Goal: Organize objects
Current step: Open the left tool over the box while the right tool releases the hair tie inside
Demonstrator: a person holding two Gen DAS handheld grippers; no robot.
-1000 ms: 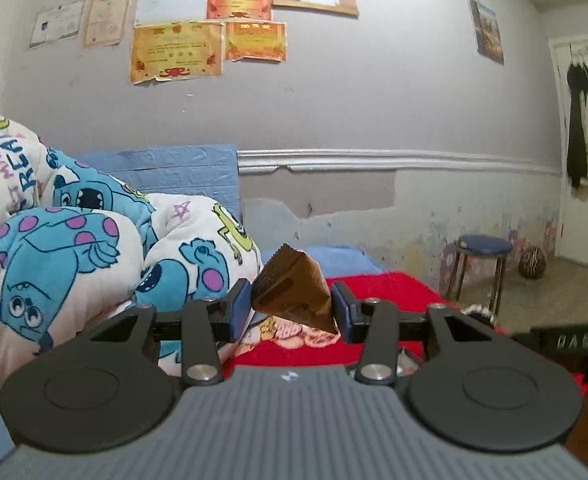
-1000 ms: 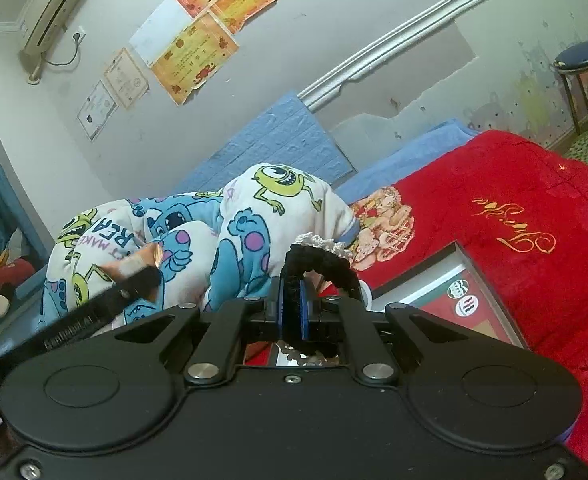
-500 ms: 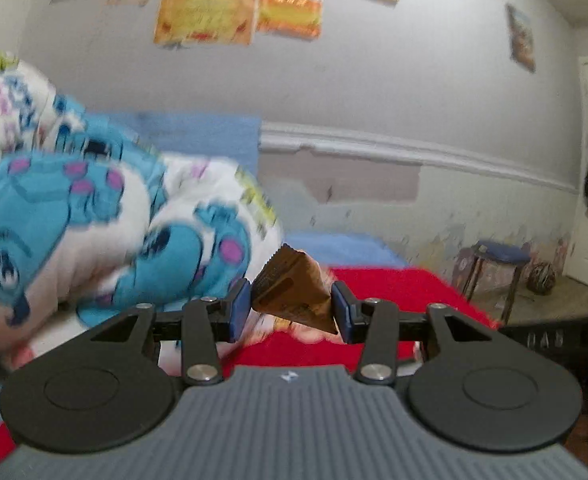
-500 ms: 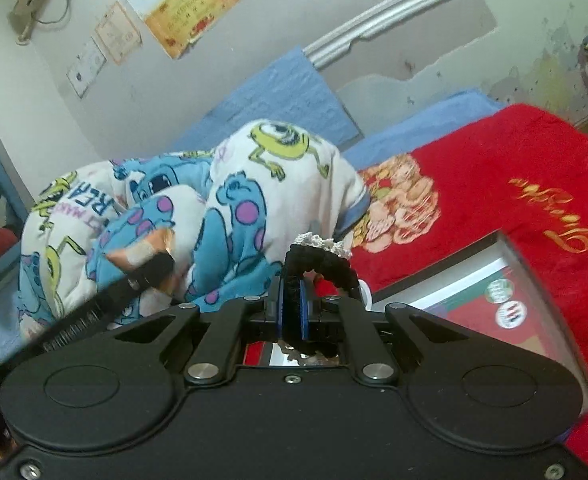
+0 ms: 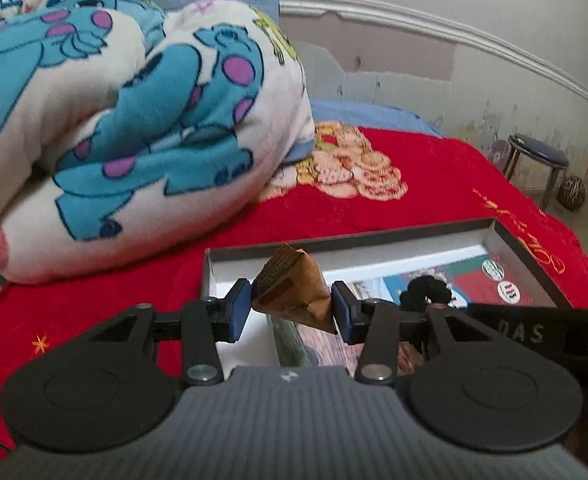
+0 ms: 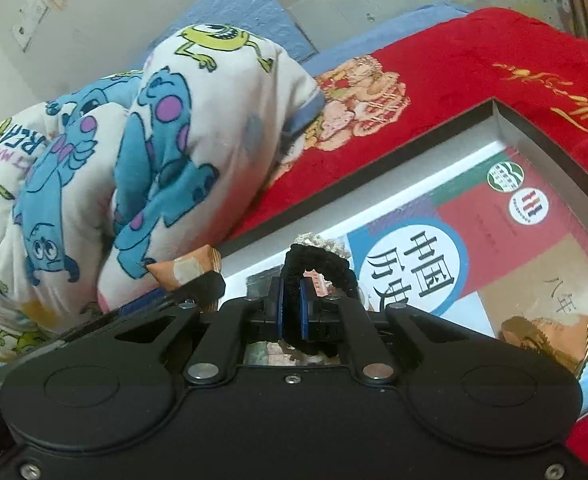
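My left gripper (image 5: 290, 309) is shut on a brown triangular snack packet (image 5: 294, 296), held above the near left corner of a shallow dark-rimmed box (image 5: 373, 234). My right gripper (image 6: 290, 312) is shut on a black hair tie (image 6: 321, 262) with a pale lace trim, hanging over the same box (image 6: 373, 160). A textbook (image 6: 473, 248) with Chinese characters lies flat inside the box. In the right wrist view the packet (image 6: 186, 268) and the left gripper's finger show at the left. In the left wrist view the hair tie (image 5: 423, 290) and the right gripper's body show at the right.
The box rests on a red blanket (image 5: 413, 176) spread over the bed. A bunched cartoon-monster quilt (image 5: 114, 100) lies at the left, close to the box. A blue stool (image 5: 537, 160) and a striped ball (image 5: 572, 199) stand on the floor at the right.
Both grippers have come down and tilted toward the bed, each keeping its grip. The box with the textbook now fills the view beneath them; the wall papers have left view.
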